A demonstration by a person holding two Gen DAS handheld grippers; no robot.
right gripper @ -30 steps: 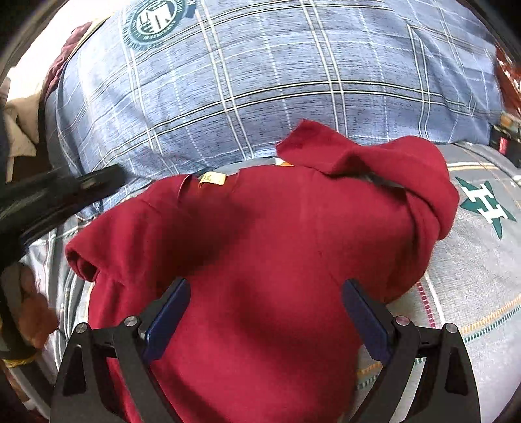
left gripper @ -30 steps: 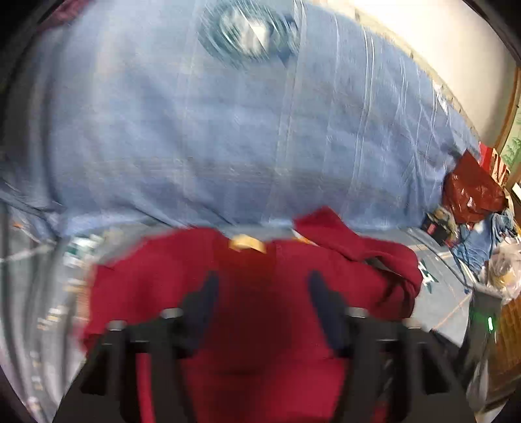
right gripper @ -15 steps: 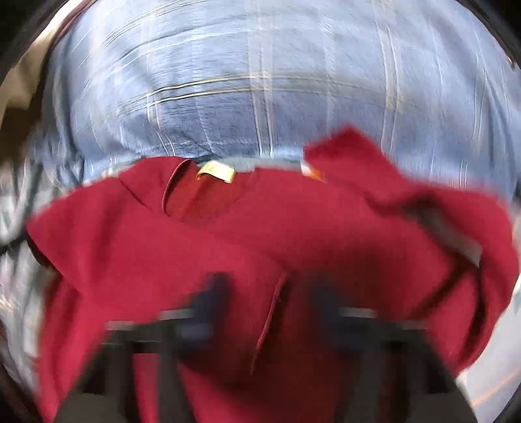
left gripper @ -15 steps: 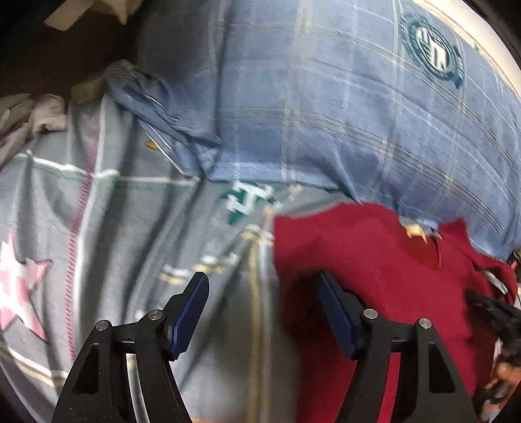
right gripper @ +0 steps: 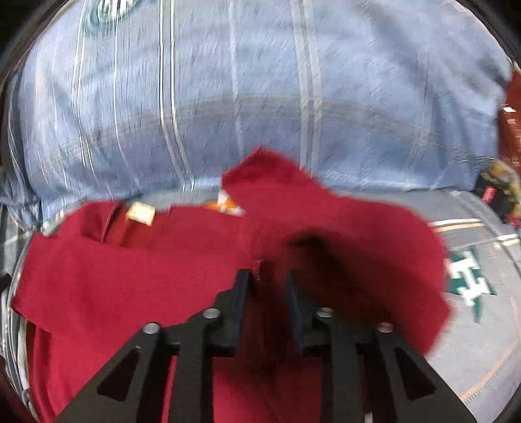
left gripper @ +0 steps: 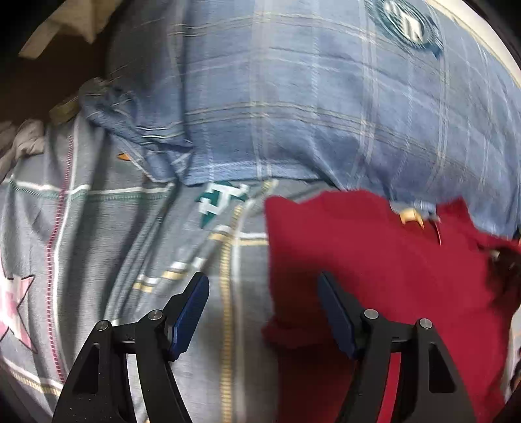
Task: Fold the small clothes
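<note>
A small dark red garment (left gripper: 390, 260) lies on a grey patterned bedsheet (left gripper: 97, 244), with a yellow neck label (left gripper: 412, 216) at its far edge. My left gripper (left gripper: 262, 279) is open and straddles the garment's left edge: one finger hangs over the sheet, the other over the red cloth. In the right wrist view the red garment (right gripper: 130, 276) fills the foreground, its right part bunched up. My right gripper (right gripper: 267, 275) hangs over that bunched part. Its jaws stand narrow and are opening, with a fold of red cloth in the gap.
A blue plaid pillow or duvet (left gripper: 293, 97) with a round emblem (left gripper: 403, 26) lies right behind the garment. The sheet carries a green emblem (right gripper: 469, 279) and a pink star (left gripper: 13, 299). Loose pale cloth (left gripper: 26, 143) lies at the far left, clutter (right gripper: 501, 192) at the far right.
The left gripper swung from over the garment's middle to its left edge and came lower. The right gripper went from wide apart to narrow and shifted toward the bunched right side.
</note>
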